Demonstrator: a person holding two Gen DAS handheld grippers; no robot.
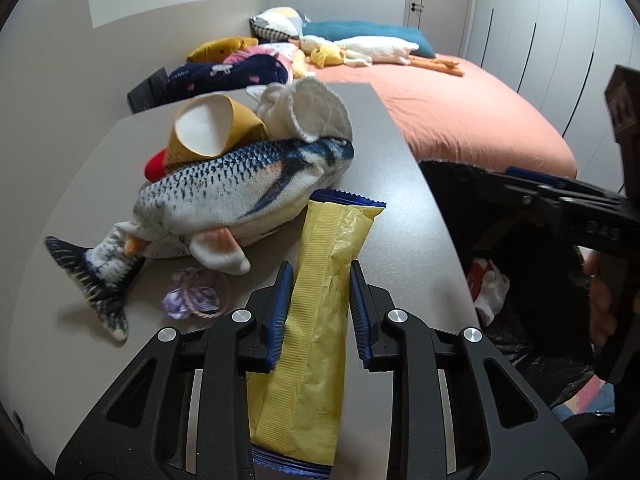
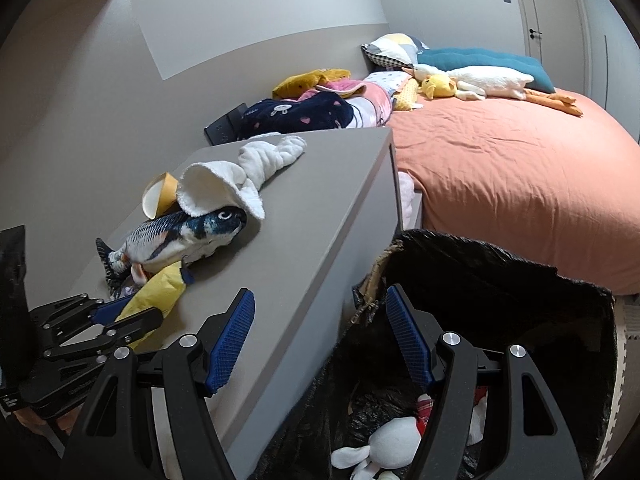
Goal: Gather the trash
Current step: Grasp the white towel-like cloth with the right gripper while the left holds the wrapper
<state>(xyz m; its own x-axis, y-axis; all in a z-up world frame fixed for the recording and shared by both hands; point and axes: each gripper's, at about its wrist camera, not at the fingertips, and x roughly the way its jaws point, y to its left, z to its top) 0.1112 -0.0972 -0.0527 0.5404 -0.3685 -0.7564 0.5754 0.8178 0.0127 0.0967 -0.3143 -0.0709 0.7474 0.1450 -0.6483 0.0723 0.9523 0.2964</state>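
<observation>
We have the left gripper (image 1: pixel 320 300) closed most of the way around the long yellow crinkled plastic wrapper with blue sealed ends (image 1: pixel 320 280), which lies on the smooth grey tabletop (image 1: pixel 400 168) against the plush printed fish toy (image 1: pixel 240 192). Its pads flank the wrapper; whether they press it we cannot tell. The thin slick film could slip out or drag the fish along. Our right gripper (image 2: pixel 320 340) hangs wide open and empty over the rim of the black plastic-lined trash bin (image 2: pixel 500 264).
</observation>
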